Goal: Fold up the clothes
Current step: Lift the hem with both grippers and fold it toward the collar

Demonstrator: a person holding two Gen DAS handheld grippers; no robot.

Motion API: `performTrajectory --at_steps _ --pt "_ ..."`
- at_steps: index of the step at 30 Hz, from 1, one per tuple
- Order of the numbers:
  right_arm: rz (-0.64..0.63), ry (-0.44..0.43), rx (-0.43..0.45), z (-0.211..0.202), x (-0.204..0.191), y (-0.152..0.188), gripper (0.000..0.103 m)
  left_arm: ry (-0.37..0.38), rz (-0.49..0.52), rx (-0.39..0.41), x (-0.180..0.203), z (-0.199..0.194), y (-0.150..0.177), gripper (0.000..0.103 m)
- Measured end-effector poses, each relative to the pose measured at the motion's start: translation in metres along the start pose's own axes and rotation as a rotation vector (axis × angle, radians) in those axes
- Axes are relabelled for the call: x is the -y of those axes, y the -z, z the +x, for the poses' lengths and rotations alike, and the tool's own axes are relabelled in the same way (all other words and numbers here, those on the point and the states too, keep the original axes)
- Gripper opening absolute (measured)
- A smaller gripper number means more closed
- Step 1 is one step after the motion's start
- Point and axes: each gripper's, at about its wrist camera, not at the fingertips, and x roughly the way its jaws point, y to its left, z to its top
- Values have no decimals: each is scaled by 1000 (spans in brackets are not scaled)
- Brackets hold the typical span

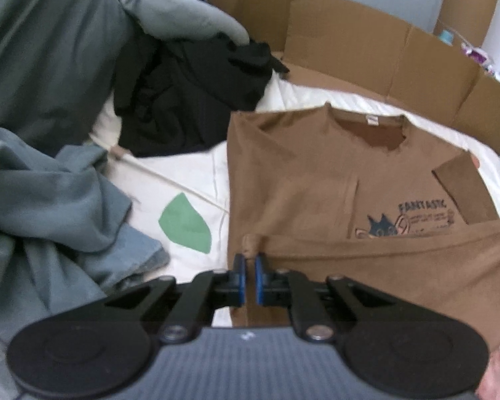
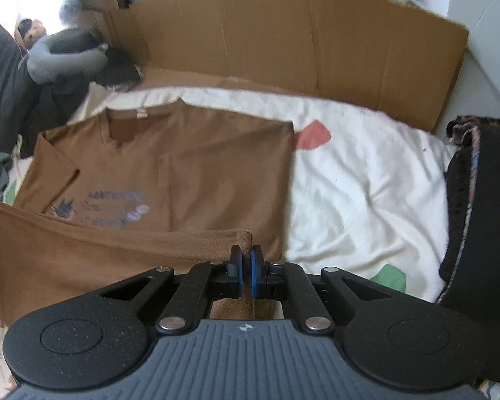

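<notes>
T-shirt on bedsheet; cardboard behind; clothes pile left.

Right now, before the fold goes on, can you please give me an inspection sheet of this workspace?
Surface: white bedcover with coloured leaf patches.
Job's things: brown T-shirt lying flat, collar far, sleeves folded in, bottom edge lifted.
Clutter: grey-green clothes, black garment, grey neck pillow.
Grippers: left tool and right tool each shut on a bottom corner of the shirt.
Cables: nothing seen.
Surroundings: cardboard sheets behind the bed.
</notes>
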Motion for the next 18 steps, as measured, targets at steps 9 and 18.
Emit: performTrajectory --at_steps 9,18 --pt "62 22 42 -51 -9 -3 3 -19 -44 44 9 -48 -9 6" --pt "81 17 115 -100 -10 -17 2 -40 -59 104 15 -93 -29 6"
